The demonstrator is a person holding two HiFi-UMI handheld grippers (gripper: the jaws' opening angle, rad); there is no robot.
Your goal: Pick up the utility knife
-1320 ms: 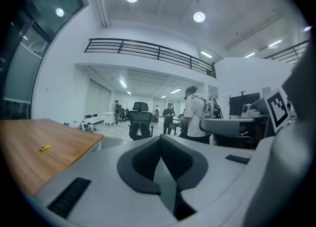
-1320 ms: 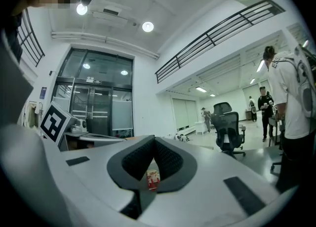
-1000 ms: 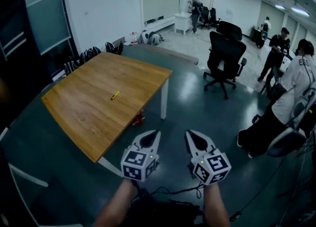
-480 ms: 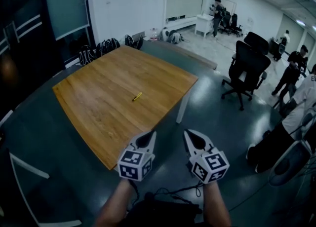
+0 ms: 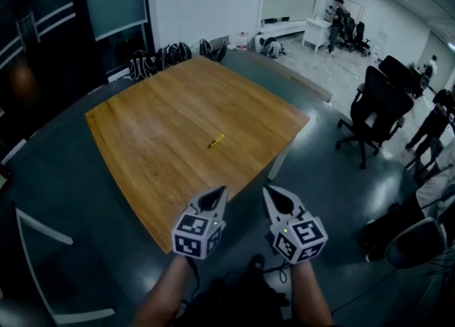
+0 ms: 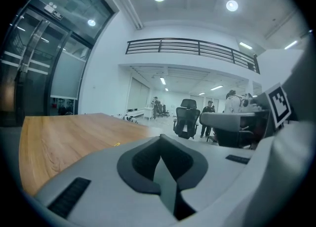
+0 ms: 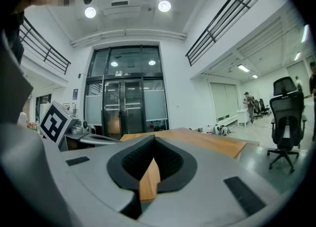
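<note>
left claw (image 5: 221, 190) and right claw (image 5: 268, 190), side by side at the near corner of the wooden surface (image 5: 156, 141), each with its jaws pressed together and nothing between them. utility knife (image 5: 217, 141), a slim yellow body, lies flat on the bare wood towards the middle of the surface, well apart from both claws and from every edge. in the left claw view it shows only as a small yellow fleck beyond the tips. whether its blade is out cannot be told at this size.

risks, as judged from this layout:
(a) a claw arriving with its jaws as they stand now would strike the knife instead of straddling it, and the smooth wood would let it skid or spin away. the jaws need to part before the tips come down.
(b) the knife is thin and lies flush with the wood. tips set too high would close on air, while tips driven too low would jam on the surface and lever the knife out.
(c) a grip taken near one end, rather than across the middle of the body, would let the knife swing or drop on lifting.
(d) the two claws sit close together. if both reach in, the idle one could knock the knife or the working claw.
</note>
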